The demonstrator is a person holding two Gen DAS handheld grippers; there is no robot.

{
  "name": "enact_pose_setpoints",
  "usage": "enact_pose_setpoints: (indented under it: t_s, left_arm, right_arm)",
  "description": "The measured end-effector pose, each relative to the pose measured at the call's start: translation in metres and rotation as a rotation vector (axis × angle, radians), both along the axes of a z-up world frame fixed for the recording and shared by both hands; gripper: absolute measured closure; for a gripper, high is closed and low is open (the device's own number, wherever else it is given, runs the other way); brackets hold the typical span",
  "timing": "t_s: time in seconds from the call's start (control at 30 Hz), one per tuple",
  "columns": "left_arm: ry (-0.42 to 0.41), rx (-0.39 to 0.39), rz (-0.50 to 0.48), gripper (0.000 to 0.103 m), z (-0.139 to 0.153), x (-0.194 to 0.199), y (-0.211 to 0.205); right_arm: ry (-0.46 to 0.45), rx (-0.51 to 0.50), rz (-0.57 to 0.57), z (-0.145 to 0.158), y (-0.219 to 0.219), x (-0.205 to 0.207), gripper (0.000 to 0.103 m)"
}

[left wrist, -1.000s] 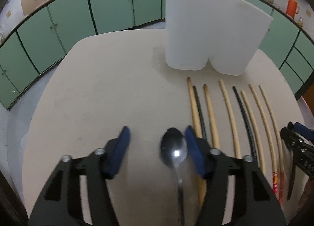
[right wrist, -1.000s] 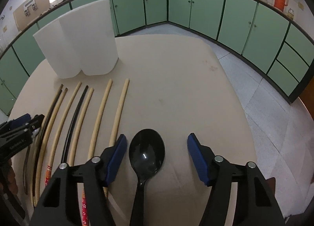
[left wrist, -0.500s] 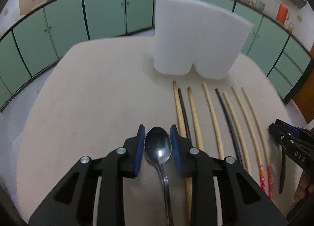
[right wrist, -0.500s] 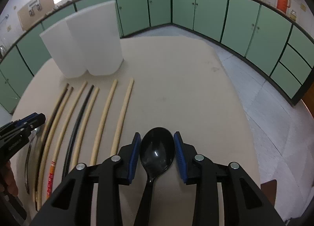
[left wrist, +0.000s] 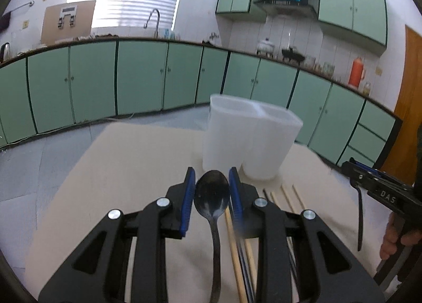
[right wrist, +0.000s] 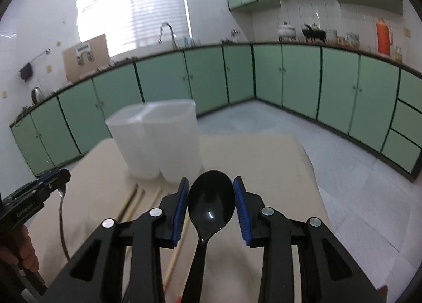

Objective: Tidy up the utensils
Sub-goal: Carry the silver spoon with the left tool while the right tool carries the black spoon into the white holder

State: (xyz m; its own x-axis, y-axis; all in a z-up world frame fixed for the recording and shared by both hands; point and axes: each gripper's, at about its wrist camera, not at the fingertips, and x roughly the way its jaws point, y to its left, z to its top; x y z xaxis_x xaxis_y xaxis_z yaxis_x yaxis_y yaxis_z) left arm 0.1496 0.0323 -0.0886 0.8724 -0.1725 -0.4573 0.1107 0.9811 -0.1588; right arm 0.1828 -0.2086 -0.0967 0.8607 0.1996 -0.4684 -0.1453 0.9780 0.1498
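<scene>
L wrist view: left gripper (left wrist: pixel 211 192) is clenched on the metal spoon (left wrist: pixel 211 195), blue pads against both edges of the bowl, handle running back under the claw toward the camera. Jaws closed in on it in the last moment and have since settled. Spoon is off the table (left wrist: pixel 118 166). White two-compartment holder (left wrist: pixel 248 139) sits just ahead of the tips and slightly to the right, rim above the spoon bowl from this angle. Chopsticks (left wrist: pixel 234 247) lie on the table below and right of the claw. Far right: the right gripper (left wrist: pixel 354 168) w/ its own spoon hanging down.

Risks here: grip is on the curved bowl edges only, so the spoon could pivot or slip out if swung fast. Tips are close to the holder wall; pushing fwd w/o more height would likely knock it.

R wrist view: right gripper (right wrist: pixel 211 195) grasps the black plastic spoon (right wrist: pixel 211 204) the same way, pads on bowl sides, handle trailing back below. Holder (right wrist: pixel 158 142) is ahead and left of the tips; chopsticks (right wrist: pixel 132 201) below left.

Risks: glossy plastic looks slippery, light pinch may let it twist. Both claws aim at one holder, so they could collide at the rim unless one goes first.
</scene>
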Motion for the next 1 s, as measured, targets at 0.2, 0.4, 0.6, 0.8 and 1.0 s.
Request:
enact_pose_setpoints:
  t_s: [0.2,0.4,0.6,0.8,1.0]
  left_arm:
    - [-0.092,-0.016,-0.006,0.078,0.027,0.002,0.002]
    - [-0.205,-0.057,-0.021,0.079,0.070,0.013,0.001]
    - [-0.328,-0.081,-0.044,0.079,0.119,0.051,-0.011]
    - [-0.365,-0.099,-0.063,0.079,0.134,0.101,-0.032]
    - [-0.287,-0.092,-0.064,0.079,0.098,0.141,-0.044]
  right_arm:
    - [-0.129,0.047,0.015,0.026,0.003,0.019,0.069]
    - [-0.258,0.070,0.032,0.059,0.010,0.049,0.069]
    - [-0.347,0.079,0.042,0.088,0.024,0.087,0.069]
    - [-0.392,0.050,0.024,0.092,0.039,0.128,0.069]
    - [-0.367,0.007,0.013,0.069,0.050,0.148,0.069]
